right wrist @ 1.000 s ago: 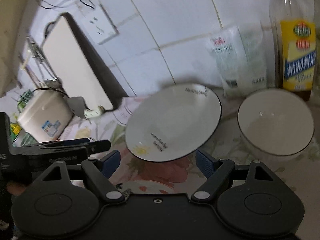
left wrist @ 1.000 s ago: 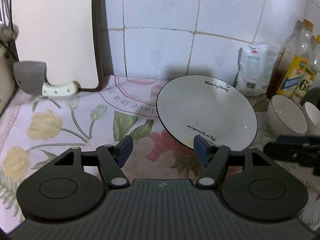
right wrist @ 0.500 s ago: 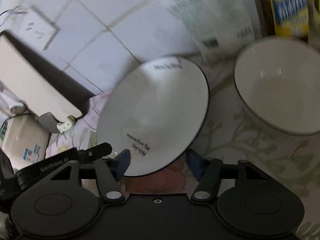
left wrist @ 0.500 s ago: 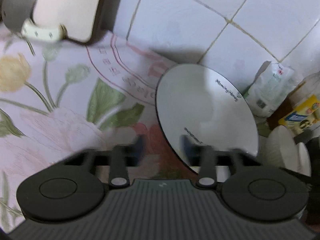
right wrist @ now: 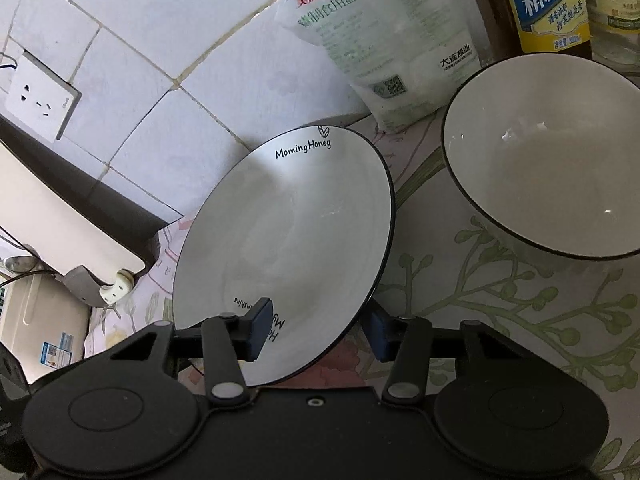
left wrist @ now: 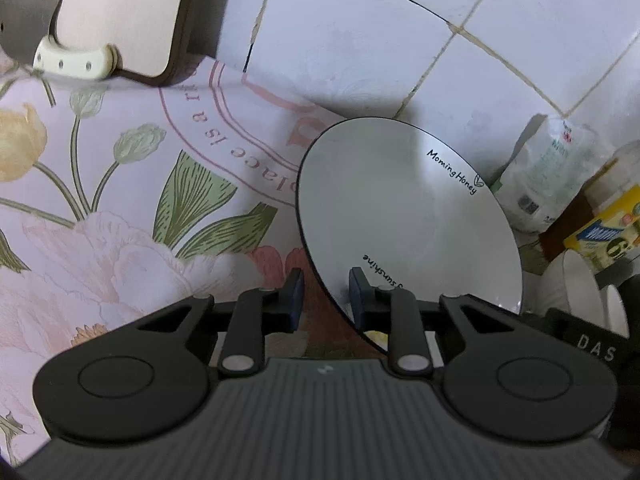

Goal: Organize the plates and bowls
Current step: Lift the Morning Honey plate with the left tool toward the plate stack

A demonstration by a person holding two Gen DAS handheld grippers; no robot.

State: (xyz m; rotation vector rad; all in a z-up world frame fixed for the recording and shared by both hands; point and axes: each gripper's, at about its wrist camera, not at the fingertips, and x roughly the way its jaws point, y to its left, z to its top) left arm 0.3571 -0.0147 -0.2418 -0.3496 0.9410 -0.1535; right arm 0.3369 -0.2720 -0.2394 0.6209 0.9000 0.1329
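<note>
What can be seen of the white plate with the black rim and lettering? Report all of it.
The white plate with the black rim looks like glossy ceramic, round, shallow and empty, lettered "Morning Honey" on its far side. It sits on the flowered tablecloth near the tiled wall. The left gripper and right gripper each straddle its near edge, jaws closing; contact is unclear.

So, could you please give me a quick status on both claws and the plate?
Left claw closing on plate near rim. Right claw closing, rim between fingers. Bowl close beside plate.
</note>
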